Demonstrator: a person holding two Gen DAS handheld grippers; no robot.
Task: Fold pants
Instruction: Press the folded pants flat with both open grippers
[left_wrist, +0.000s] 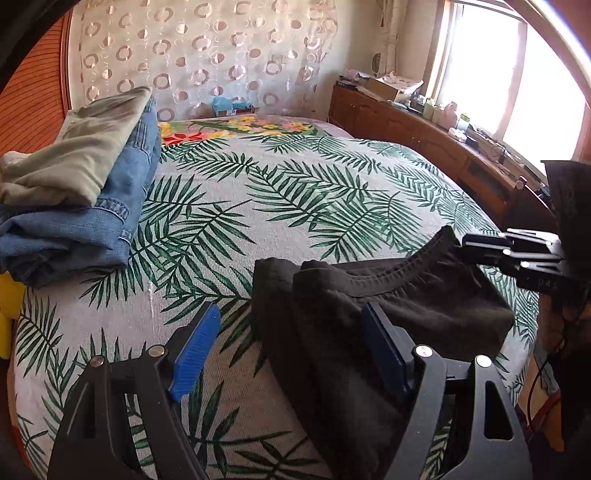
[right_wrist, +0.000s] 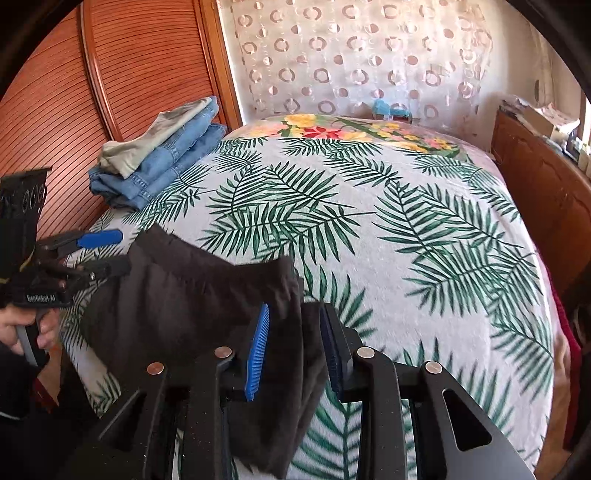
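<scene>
Black pants (left_wrist: 388, 291) lie at the near edge of the bed, waistband up and stretched between my two grippers; they also show in the right wrist view (right_wrist: 192, 291). My left gripper (left_wrist: 291, 354) is open wide, with the pants' left edge lying between its blue pads (left_wrist: 195, 350). In the right wrist view the left gripper (right_wrist: 110, 254) is at the cloth's left corner. My right gripper (right_wrist: 295, 350) is partly open, with the pants' right edge hanging between its pads (right_wrist: 256, 354). In the left wrist view the right gripper (left_wrist: 469, 247) sits at the waistband's right corner.
The bed has a palm-leaf cover (left_wrist: 295, 184). A stack of folded jeans and khaki pants (left_wrist: 85, 184) sits at the far left, also in the right wrist view (right_wrist: 159, 155). A wooden cabinet with clutter (left_wrist: 424, 125) runs along the right under the window. A slatted wooden door (right_wrist: 92, 92) stands left.
</scene>
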